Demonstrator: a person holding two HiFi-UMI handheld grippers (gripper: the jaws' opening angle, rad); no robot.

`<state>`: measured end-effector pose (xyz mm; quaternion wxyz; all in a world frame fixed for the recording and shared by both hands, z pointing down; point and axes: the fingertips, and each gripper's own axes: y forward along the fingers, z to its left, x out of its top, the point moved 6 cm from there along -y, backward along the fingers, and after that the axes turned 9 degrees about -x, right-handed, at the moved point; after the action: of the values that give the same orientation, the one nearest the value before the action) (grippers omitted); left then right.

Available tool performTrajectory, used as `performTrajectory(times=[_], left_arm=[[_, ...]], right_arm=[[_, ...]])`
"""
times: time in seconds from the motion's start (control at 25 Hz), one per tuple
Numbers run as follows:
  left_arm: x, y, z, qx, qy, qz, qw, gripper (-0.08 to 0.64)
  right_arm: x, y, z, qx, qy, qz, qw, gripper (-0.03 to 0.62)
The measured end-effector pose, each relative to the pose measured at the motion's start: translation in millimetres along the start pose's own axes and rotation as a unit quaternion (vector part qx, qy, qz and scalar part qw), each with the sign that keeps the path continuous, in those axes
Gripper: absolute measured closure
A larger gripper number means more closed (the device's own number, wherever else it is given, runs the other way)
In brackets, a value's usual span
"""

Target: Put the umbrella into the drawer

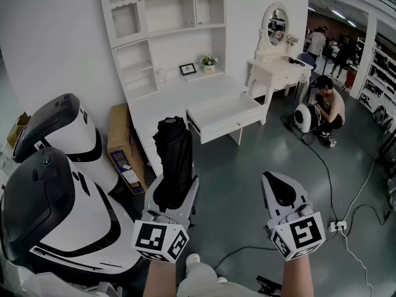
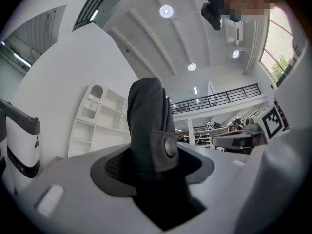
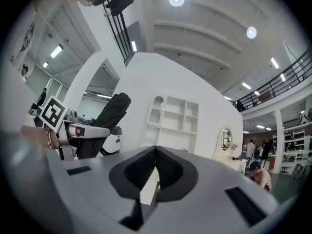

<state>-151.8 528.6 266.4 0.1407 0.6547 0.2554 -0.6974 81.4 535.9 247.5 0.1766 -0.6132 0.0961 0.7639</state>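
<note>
Umbrella (image 1: 173, 156): black, folded, wrapped by a strap with a round snap button (image 2: 169, 146). Held roughly upright in the air, its lower part clamped in the left gripper (image 1: 175, 189), its top rising well clear of the fingers. Seen in the left gripper view as a dark column (image 2: 148, 116) filling the gap of that gripper (image 2: 156, 160), both fingers set fairly wide and pressed on its sides. Not in the drawer; hangs over the floor (image 1: 247, 166), in the head view just left of the drawer and in front of the counter.

Drawer (image 1: 232, 127): white, pulled out of the counter, nothing visible inside.

Right gripper (image 1: 281, 190): level, well apart from the umbrella on the right. Fingers closed together at the tips with nothing between them, as shown in the right gripper view (image 3: 156, 152).

Counter (image 1: 179, 94): white, with open shelves (image 1: 164, 8) above. Carries a small picture frame (image 1: 188, 68) and a potted plant (image 1: 209, 61).

Dressing table (image 1: 278, 72): white, right of the counter, topped by an oval mirror (image 1: 277, 23).

Cardboard box (image 1: 124, 147): leans on the floor left of the counter.

Machines (image 1: 62, 215): two white-and-black housings, far left.

Person (image 1: 328, 107): crouched on the floor beyond the dressing table.

Cable (image 1: 365, 184): trails across the floor at right.
</note>
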Motion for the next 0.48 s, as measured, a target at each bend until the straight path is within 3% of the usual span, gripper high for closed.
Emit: performTrajectory(times=[0.48], left_arm=[[-15, 21, 5, -0.003, -0.006, 0.001, 1.0, 0.308]], right_arm=[[-20, 13, -13, -0.009, 0.003, 0.01, 1.0, 0.586]])
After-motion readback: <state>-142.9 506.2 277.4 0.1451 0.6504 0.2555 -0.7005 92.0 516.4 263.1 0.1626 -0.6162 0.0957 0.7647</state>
